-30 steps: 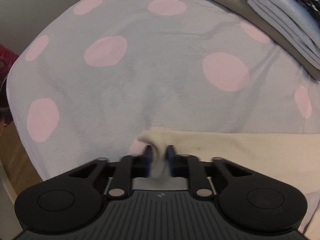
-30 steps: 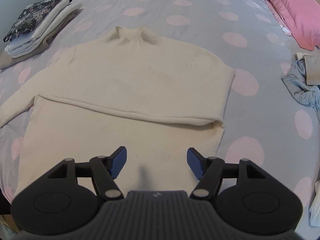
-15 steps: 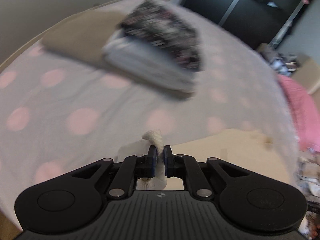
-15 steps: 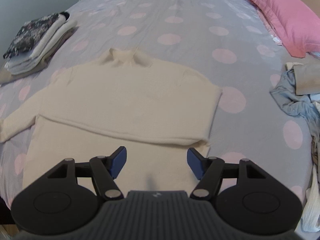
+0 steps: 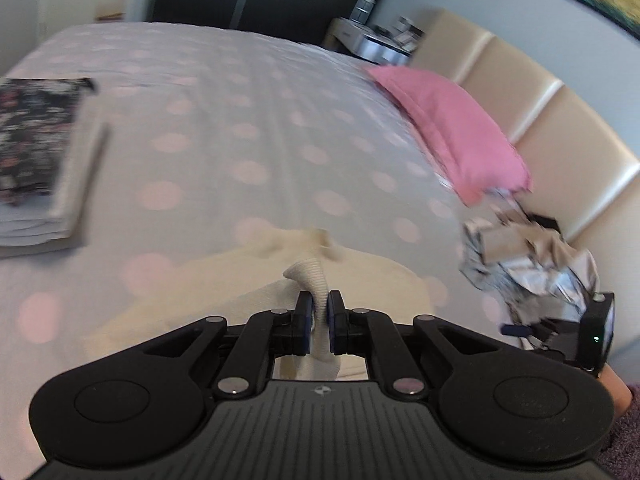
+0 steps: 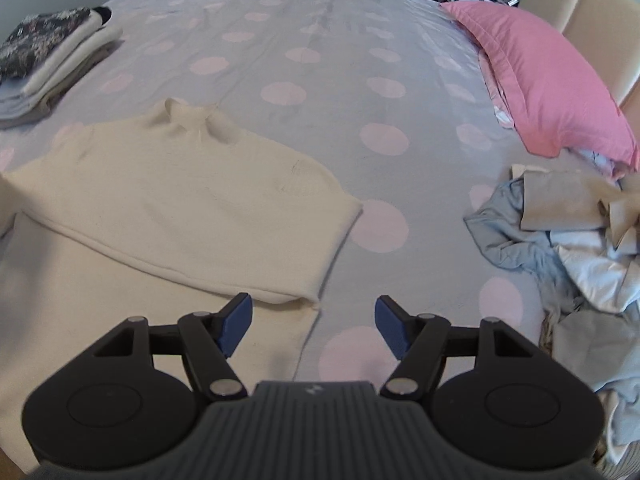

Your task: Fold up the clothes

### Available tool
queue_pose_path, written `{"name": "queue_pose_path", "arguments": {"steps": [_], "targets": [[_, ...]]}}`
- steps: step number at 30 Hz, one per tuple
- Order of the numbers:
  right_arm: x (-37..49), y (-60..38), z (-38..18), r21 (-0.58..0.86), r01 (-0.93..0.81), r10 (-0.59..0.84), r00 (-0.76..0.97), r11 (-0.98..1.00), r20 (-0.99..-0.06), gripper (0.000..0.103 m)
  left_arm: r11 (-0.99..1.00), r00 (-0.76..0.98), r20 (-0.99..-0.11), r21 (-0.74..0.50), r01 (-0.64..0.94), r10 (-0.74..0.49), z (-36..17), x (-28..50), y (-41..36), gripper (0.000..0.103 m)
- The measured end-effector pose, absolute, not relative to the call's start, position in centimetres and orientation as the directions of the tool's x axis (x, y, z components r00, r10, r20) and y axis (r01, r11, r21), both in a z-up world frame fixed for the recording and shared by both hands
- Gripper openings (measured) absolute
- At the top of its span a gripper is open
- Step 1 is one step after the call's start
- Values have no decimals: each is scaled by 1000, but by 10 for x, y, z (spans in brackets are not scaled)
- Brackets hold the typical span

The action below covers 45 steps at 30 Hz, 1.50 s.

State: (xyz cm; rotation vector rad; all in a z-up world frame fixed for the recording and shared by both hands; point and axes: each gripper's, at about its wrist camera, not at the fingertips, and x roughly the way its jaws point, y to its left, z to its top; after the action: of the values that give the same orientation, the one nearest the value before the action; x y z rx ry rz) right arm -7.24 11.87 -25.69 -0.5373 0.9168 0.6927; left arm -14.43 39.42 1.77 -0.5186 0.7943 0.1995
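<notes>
**Inspector:** Bedroom, bed (image 6: 332, 36) under a grey sheet with pink dots. Cream sweater (image 6: 176, 196) lies flat near its foot, neck pointing away, the right sleeve already folded across the chest. Folded stack (image 6: 44, 56) far left, pink pillow (image 6: 548, 80) and a heap of unfolded laundry (image 6: 568, 248) to the right.

**Assistant:** Status of each tool?

**Inspector:** Left tool (image 5: 317, 316) is clamped on the ribbed cuff (image 5: 310, 276) of the left sleeve, lifted above the sweater body. Right tool (image 6: 312, 320) has its jaws apart, holding nothing, hovering over the hem's right edge.

**Assistant:** Advice for this step?

**Inspector:** My judgement: carry the cuff across the chest level with the shoulders, low and taut, and lay it parallel to the 1st sleeve before releasing. The free tool could pin the body so the knit does not drag.

**Assistant:** Anything unclear?

**Inspector:** Left view is motion-blurred; the sleeve's run below the cuff is hidden behind the tool. Right view cuts off the sweater's left edge and hem.
</notes>
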Motion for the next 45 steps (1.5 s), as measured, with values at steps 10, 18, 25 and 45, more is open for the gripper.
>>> {"name": "queue_pose_path", "arguments": {"steps": [10, 18, 25, 45], "targets": [[-72, 121, -269, -250, -763, 238, 466, 596, -852, 72, 874, 540, -811, -413, -255, -225, -67, -56, 329, 9], [-68, 125, -278, -273, -765, 207, 465, 583, -861, 73, 878, 508, -812, -436, -199, -288, -77, -59, 321, 47], [-64, 123, -276, -229, -752, 230, 452, 617, -862, 75, 913, 495, -849, -335, -234, -185, -69, -94, 346, 47], [-36, 125, -280, 52, -655, 361, 346, 754, -866, 67, 833, 448, -884, -142, -534, 137, -111, -202, 480, 47]]}}
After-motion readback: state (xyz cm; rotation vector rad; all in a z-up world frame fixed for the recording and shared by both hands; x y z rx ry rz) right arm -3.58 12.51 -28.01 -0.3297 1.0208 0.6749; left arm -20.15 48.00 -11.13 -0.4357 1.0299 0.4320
